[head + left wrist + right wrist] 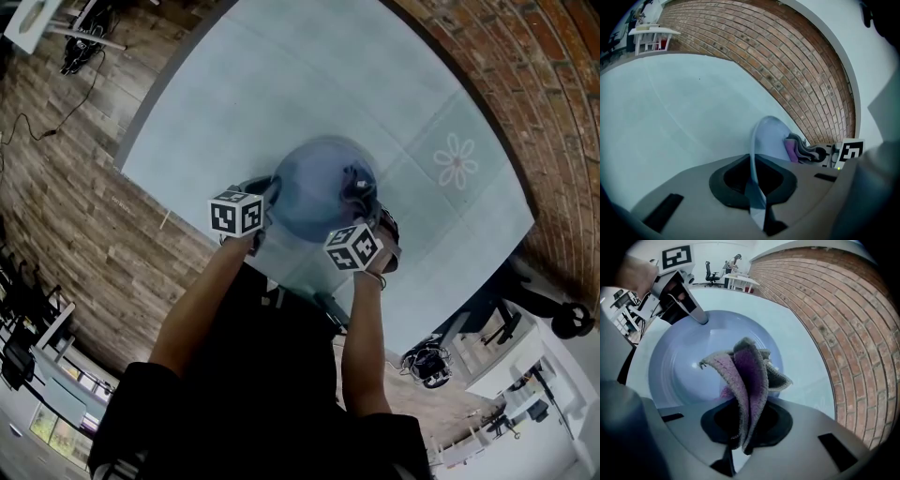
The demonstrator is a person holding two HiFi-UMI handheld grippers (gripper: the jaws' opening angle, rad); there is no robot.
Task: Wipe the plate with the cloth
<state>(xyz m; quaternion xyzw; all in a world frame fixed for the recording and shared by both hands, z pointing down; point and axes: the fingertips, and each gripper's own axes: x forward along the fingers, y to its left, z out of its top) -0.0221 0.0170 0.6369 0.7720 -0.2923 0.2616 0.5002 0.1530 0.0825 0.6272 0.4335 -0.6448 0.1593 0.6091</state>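
At the left edge of the head view a wooden floor is seen, and beside it the pale blue tabletop that fills the middle of the frame. Left of centre the left tongs are held out on a bare forearm, with their marker cube turned up to the camera. The left rim of a blue plate is clamped by these tongs; in the left gripper view that rim is seen edge-on, pinched tight between the two jaws at the lower middle of the frame. Whether the plate's lower edge touches the tabletop cannot be told. In the right gripper view the hollow face of the plate is turned toward the camera and fills the left and middle of the frame, with a jaw of the left tongs laid on its rim at the upper left. A grey and purple cloth is gripped in a folded bunch by the right tongs, whose jaws are closed firmly on it at the lower middle; its free folds are held before the right half of the plate's face. Further right in the head view a faint flower pattern is marked on the tabletop, and a brick surface is seen along the right edge
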